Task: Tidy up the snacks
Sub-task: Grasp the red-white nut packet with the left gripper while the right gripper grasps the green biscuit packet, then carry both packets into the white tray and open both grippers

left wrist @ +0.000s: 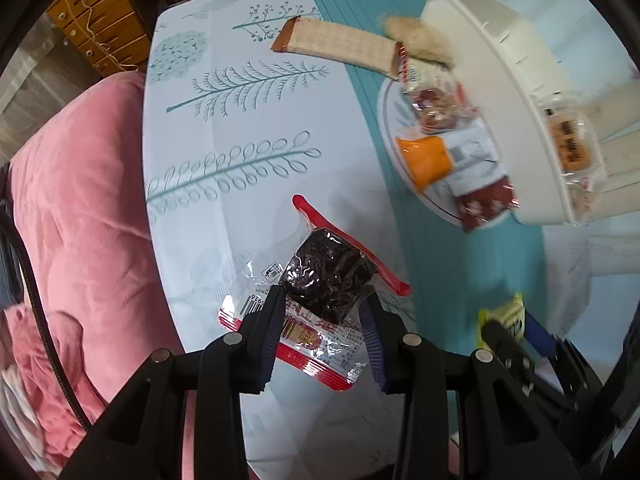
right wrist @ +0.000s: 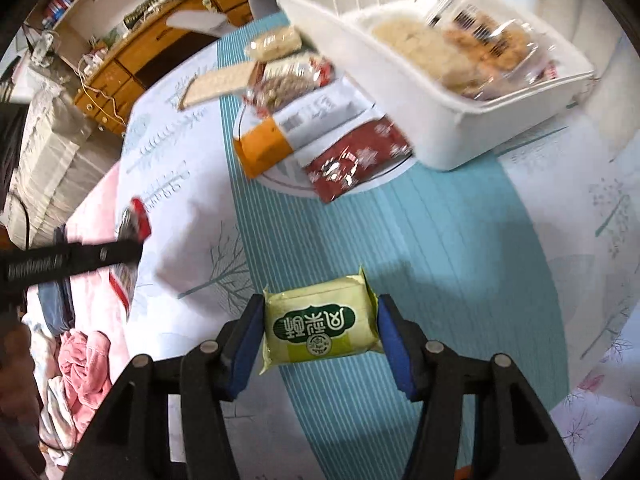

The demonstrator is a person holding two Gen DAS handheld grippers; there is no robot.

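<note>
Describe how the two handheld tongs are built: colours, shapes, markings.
Both tongs, left and right, have matte black angular linkage arms joined by round silver pivot pins. Each finger carries a dark blue ribbed pad. In the right wrist view, the left tool's black side bears pale lettering, too blurred to read. No sleeve or cable on them shows.

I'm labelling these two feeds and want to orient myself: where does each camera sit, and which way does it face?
Left wrist: on the left gripper, facing down at the tablecloth; its black fingers clamp a red-edged dark snack packet.
Right wrist: on the right gripper, angled steeply down; its fingers clamp a green packet.
Shared: the white bin, the plate of snacks, and each other's gripper.
</note>
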